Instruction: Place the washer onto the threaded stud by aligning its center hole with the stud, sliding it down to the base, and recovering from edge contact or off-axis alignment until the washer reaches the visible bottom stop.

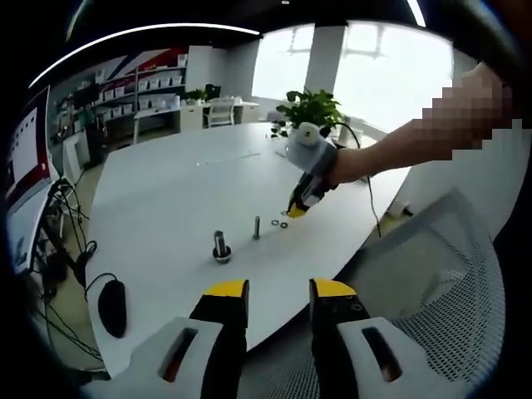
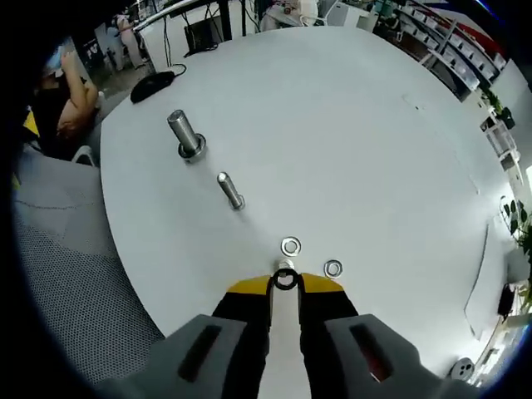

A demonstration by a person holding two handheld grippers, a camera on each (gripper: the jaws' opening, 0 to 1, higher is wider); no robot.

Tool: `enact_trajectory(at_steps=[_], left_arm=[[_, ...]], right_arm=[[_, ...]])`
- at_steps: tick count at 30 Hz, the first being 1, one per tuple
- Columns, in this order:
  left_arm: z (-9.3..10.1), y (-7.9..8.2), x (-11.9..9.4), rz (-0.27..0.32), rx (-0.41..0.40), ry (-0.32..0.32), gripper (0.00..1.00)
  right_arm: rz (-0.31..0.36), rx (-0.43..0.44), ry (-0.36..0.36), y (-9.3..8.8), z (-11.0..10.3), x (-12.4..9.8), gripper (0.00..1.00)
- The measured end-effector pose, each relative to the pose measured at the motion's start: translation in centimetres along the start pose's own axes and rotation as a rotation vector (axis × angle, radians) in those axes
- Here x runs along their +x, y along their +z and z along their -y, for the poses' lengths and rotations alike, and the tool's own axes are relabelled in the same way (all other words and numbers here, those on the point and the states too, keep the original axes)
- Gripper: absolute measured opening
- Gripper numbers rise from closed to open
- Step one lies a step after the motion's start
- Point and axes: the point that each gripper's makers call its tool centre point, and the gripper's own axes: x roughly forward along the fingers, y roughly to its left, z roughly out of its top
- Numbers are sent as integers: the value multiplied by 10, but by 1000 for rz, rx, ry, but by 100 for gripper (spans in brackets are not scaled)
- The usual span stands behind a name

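On the round white table (image 2: 357, 125) stands a thin threaded stud (image 2: 230, 189) (image 1: 256, 226), with a thicker bolt (image 2: 184, 133) (image 1: 220, 247) beyond it that has a ring at its base. My right gripper (image 2: 285, 284) is low over the table, its jaws nearly together on a small dark washer (image 2: 285, 279) at the tips. Two more washers (image 2: 290, 245) (image 2: 333, 268) lie just ahead of it, a short way from the stud. In the left gripper view the right gripper (image 1: 299, 204) hovers by those washers (image 1: 284, 223), held by a person's hand. My left gripper (image 1: 280, 291) stands open and empty off the table's near edge.
A black mouse (image 1: 112, 306) (image 2: 152, 85) with its cable lies near the table's edge. A mesh chair (image 1: 449, 283) stands beside the table and a potted plant (image 1: 312, 108) at its far side. A person (image 2: 71, 91) sits past the table's edge. Shelves and desks line the room behind.
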Motion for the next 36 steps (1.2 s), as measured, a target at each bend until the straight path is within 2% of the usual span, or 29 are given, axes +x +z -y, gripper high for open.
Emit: enact_trajectory(at_steps=[4, 9, 18, 23, 24, 26, 33, 36], left_arm=[[1, 0, 0, -4, 2, 2, 27], [0, -1, 0, -2, 2, 5, 27], [-4, -3, 1, 1, 2, 12, 27], [-6, -5, 3, 3, 2, 14, 27], [-7, -5, 3, 2, 3, 13, 27], [-6, -5, 3, 2, 5, 14, 27], [-7, -4, 2, 9, 2, 18, 27], [-7, -4, 2, 7, 3, 21, 27]], right_arm=[[27, -2, 14, 11, 8, 4, 14], [65, -29, 26, 28, -1, -7, 14], [112, -99, 36, 60, -4, -18, 14], [137, -125, 35, 70, -13, -31, 14], [143, -137, 35, 76, -5, -25, 14], [152, -149, 41, 82, -13, -32, 14], [143, -249, 68, 89, -30, -28, 14], [111, -290, 78, 84, -34, -19, 14]])
